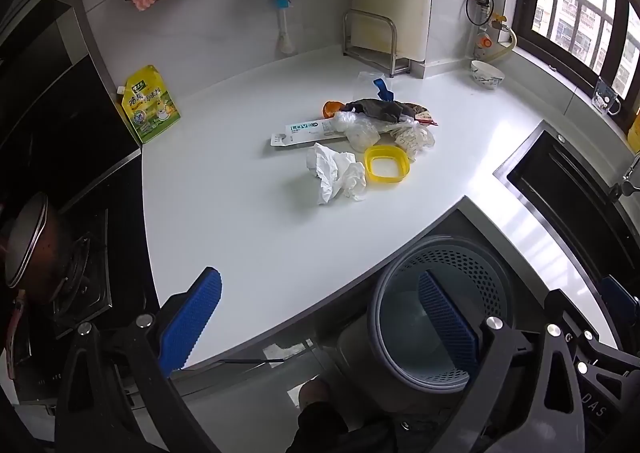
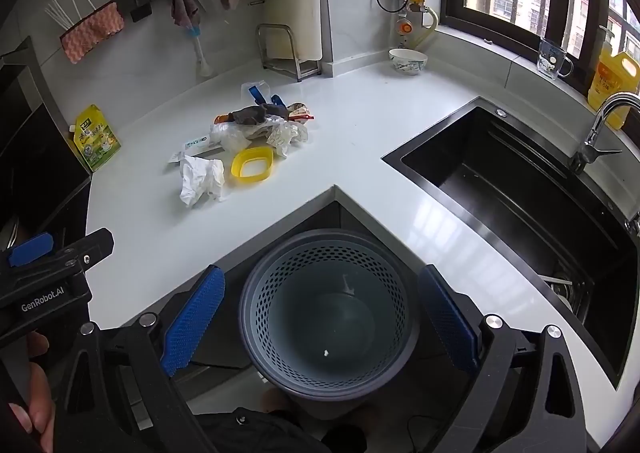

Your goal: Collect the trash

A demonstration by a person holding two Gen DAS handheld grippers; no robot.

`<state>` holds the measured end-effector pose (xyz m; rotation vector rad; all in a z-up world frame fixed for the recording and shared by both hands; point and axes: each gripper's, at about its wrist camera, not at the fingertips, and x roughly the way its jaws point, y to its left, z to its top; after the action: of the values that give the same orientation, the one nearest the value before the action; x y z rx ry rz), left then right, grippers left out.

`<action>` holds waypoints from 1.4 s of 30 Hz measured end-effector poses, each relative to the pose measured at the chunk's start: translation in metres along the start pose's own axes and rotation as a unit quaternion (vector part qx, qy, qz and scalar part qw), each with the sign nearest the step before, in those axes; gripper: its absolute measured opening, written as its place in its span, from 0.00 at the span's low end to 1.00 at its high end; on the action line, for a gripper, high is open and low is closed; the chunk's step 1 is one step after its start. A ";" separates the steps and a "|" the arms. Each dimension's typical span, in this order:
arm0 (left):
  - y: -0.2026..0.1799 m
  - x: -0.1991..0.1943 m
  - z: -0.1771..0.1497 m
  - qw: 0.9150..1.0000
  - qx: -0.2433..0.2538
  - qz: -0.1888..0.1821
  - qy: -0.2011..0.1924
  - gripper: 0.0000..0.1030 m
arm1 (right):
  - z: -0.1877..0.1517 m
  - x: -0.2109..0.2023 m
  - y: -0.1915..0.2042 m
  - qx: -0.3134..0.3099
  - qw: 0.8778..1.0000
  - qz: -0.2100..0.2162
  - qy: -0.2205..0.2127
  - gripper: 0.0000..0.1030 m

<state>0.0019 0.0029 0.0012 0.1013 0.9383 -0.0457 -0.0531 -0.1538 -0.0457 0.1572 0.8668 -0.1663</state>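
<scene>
A heap of trash lies on the white counter [image 1: 248,229]: a crumpled white tissue [image 1: 334,175] [image 2: 201,179], a yellow square lid [image 1: 387,163] [image 2: 252,165], clear plastic bags [image 1: 360,129], a flat toothpaste box [image 1: 304,132] and dark wrappers [image 1: 380,109]. A grey perforated bin [image 2: 328,325] [image 1: 436,313] stands on the floor in the counter's inner corner. My left gripper [image 1: 320,317] hovers open over the counter's front edge, well short of the heap. Wide open, my right gripper [image 2: 320,321] hangs straight above the bin with nothing between its fingers.
A black sink [image 2: 520,189] with a faucet [image 2: 600,125] lies to the right. A stove with a pot [image 1: 32,245] sits at the left. A yellow-green pouch [image 1: 150,105], a metal rack [image 1: 372,45], a bowl [image 1: 486,75], a mug [image 2: 554,59] and an oil bottle [image 2: 612,81] stand along the back.
</scene>
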 end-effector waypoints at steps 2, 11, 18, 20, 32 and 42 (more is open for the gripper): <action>0.000 0.000 0.000 1.000 0.000 0.000 0.000 0.94 | 0.000 0.001 -0.001 0.000 1.000 0.001 0.000 0.90; 0.005 -0.002 0.005 1.000 -0.001 0.001 -0.001 0.94 | 0.004 0.001 0.000 0.001 1.000 0.003 -0.002 0.90; 0.005 -0.003 0.005 1.000 -0.001 0.001 -0.002 0.94 | 0.003 0.000 -0.002 0.002 1.000 0.004 -0.004 0.90; 0.007 -0.003 0.007 1.000 0.000 0.001 -0.002 0.94 | 0.004 0.000 -0.002 0.002 1.000 0.004 -0.004 0.90; 0.004 -0.003 0.003 1.000 -0.001 0.002 -0.003 0.94 | 0.005 0.000 -0.005 0.005 1.000 0.007 -0.002 0.90; 0.006 -0.001 0.005 1.000 -0.001 0.003 -0.004 0.94 | 0.004 0.001 -0.007 0.007 1.000 0.007 -0.002 0.90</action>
<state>0.0061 0.0088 0.0051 0.1023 0.9310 -0.0407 -0.0507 -0.1620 -0.0443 0.1766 0.8597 -0.1593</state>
